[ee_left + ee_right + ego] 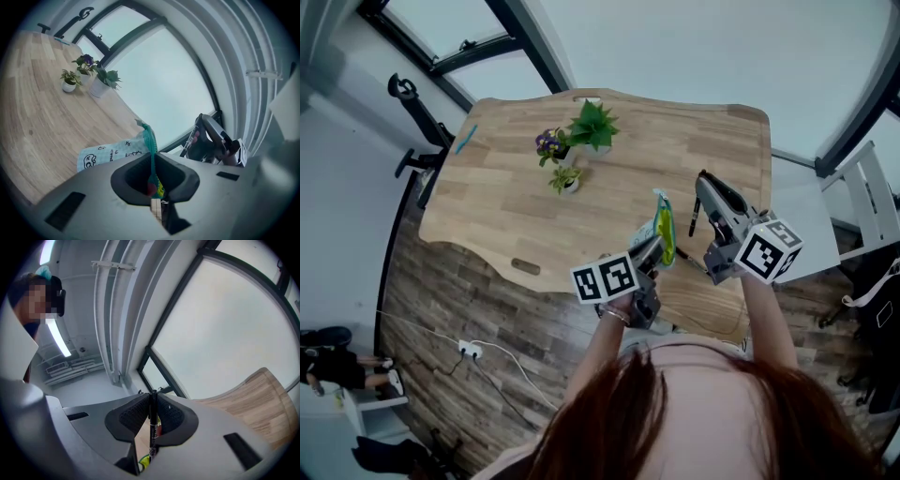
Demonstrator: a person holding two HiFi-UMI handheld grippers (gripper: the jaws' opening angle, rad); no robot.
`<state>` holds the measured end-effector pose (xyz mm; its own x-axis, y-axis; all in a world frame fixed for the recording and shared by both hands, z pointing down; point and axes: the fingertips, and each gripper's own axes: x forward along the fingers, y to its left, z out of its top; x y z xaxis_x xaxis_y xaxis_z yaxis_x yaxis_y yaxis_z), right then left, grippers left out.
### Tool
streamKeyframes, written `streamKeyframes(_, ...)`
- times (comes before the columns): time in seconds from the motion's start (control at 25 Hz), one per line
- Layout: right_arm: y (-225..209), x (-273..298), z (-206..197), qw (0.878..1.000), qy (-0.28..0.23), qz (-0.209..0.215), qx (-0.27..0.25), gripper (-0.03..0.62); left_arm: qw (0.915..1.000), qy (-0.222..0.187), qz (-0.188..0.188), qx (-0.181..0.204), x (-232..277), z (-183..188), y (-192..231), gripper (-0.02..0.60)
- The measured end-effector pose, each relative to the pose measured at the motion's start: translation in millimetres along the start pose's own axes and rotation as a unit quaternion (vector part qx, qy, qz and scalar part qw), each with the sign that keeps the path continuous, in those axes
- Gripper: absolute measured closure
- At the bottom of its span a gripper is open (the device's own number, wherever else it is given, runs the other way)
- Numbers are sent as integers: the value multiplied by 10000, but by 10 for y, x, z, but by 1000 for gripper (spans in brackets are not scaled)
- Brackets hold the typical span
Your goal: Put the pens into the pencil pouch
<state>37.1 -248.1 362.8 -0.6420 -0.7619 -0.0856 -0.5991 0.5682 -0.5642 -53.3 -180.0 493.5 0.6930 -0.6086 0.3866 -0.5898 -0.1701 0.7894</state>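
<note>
My left gripper [653,247] is shut on the green zipper edge of a light blue printed pencil pouch [662,228], which hangs above the wooden table [506,206]. In the left gripper view the pouch [110,152] trails away from the jaws and its zipper edge [151,145] runs into the left gripper [153,164]. My right gripper [701,180] is shut on a black pen [694,217] just to the right of the pouch. In the right gripper view the pen [152,420] stands upright, pinched in the right gripper [153,401]. The left gripper view also shows the right gripper [212,136].
Three small potted plants [574,141] stand at the table's far middle. A thin blue pen-like thing [466,139] lies at the far left edge. A white shelf [872,202] stands to the right. A person [40,296] is in the background of the right gripper view.
</note>
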Motion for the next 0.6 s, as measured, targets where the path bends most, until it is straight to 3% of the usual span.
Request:
streamKeyframes(0.28, 76, 61, 98, 9984, -412, 181, 351, 545, 9999, 105, -55, 45, 37, -28, -76, 560)
streamKeyframes(0.6, 95, 170, -67, 9986, -399, 285, 212, 545, 9997, 199, -106, 65, 59, -54, -120, 561)
